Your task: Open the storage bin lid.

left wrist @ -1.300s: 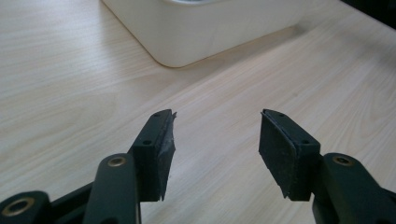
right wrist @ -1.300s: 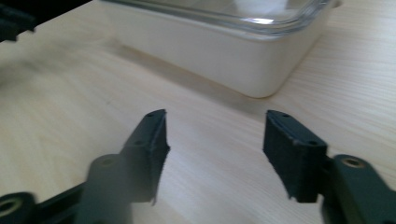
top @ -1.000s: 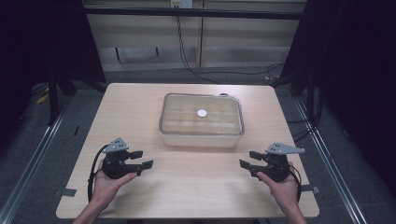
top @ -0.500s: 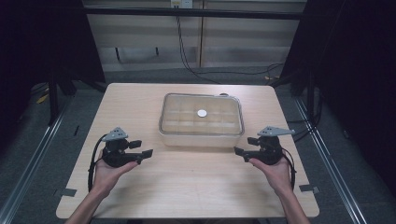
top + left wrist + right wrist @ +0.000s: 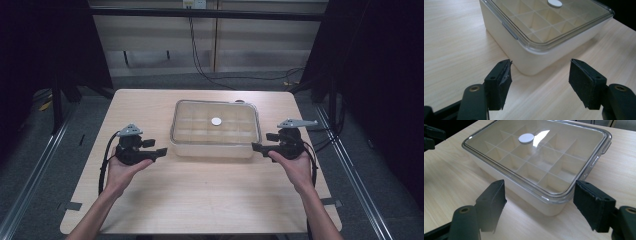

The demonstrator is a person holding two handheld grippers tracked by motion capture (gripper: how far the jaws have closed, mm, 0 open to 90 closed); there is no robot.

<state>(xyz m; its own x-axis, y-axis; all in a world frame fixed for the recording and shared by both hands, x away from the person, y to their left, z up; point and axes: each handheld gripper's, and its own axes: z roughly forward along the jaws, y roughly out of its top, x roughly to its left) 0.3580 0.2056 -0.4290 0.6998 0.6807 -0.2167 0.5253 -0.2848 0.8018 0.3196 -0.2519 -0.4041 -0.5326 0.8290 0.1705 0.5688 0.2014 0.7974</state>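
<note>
From above I see my left gripper (image 5: 161,151) and right gripper (image 5: 258,146) flanking the box (image 5: 216,129) on the table (image 5: 200,195), jaws apart, empty, pointing inward, dark floor around. Through the left gripper view, its jaws gape with the box corner just beyond, untouched. In the right gripper view, its jaws, just opening, stand wide and empty before the lid (image 5: 541,152).

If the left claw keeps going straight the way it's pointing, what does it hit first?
Most likely the near corner of the white lidded box. It sits right ahead between the open jaws of the left claw, with bare table in the gap between, as far as depth shows.
</note>
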